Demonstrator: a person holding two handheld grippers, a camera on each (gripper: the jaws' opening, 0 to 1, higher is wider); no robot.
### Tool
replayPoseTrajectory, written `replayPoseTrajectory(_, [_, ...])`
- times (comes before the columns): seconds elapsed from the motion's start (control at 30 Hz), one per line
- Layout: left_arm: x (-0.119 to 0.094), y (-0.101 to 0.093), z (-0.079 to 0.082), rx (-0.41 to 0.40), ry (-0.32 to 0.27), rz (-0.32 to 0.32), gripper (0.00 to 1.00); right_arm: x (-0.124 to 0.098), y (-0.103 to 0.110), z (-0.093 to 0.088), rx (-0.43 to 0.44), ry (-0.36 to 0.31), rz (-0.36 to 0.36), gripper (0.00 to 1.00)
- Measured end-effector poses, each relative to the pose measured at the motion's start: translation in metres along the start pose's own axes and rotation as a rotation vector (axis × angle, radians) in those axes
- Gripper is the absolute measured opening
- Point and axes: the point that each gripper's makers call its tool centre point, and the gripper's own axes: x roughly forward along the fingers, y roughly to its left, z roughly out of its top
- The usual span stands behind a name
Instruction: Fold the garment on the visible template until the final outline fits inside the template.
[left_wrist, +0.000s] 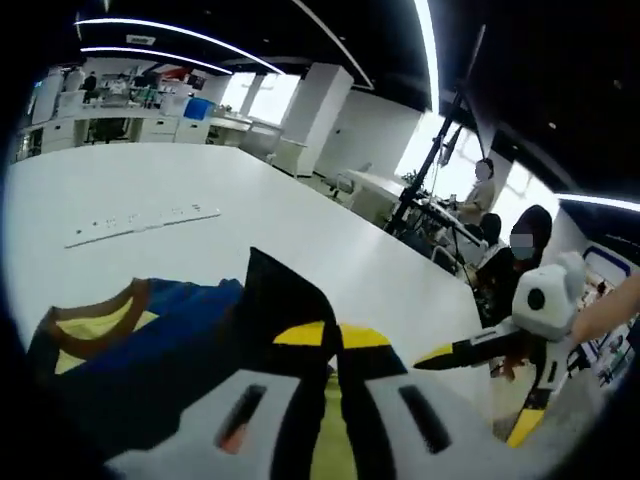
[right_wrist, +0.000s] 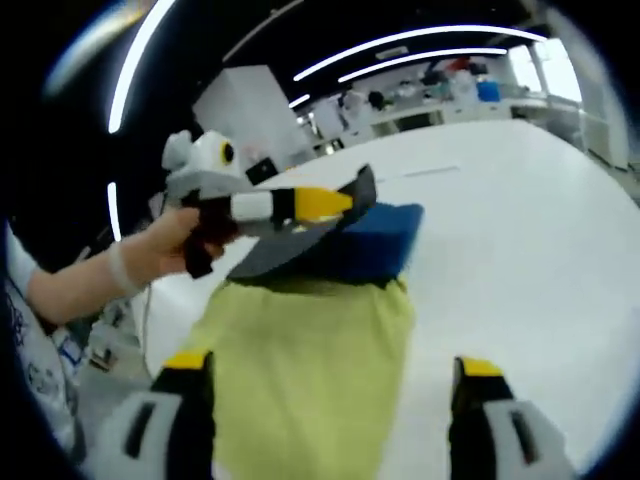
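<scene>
The garment (right_wrist: 310, 360) lies on the white table (right_wrist: 520, 230), its yellow-green part towards me and a blue part (right_wrist: 385, 240) beyond. In the left gripper view it shows blue with a yellow and brown collar (left_wrist: 100, 320). My left gripper (left_wrist: 332, 335) is shut on a dark fold (left_wrist: 280, 290) of the garment's edge and holds it lifted. The right gripper view shows that left gripper (right_wrist: 355, 200) in a person's hand (right_wrist: 170, 245), pinching the raised flap (right_wrist: 300, 250). My right gripper (right_wrist: 330, 372) is open above the yellow-green cloth, jaws wide apart. I cannot make out a template.
A long white strip (left_wrist: 140, 225) lies further out on the table. The table's edge (left_wrist: 440, 265) runs past a black tripod (left_wrist: 430, 160) and seated people (left_wrist: 525, 250). Desks and shelves (left_wrist: 120, 110) stand at the back of the room.
</scene>
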Motion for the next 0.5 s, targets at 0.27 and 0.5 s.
replayPoseTrajectory(0.27, [0.006, -0.007, -0.031, -0.028, 0.08, -0.028, 0.0, 0.001, -0.001, -0.002, 0.007, 0.001, -0.002, 0.99])
replayPoseTrajectory(0.5, [0.003, -0.009, -0.04, -0.059, 0.096, -0.023, 0.0, 0.001, -0.002, -0.004, 0.012, 0.002, -0.003, 0.99])
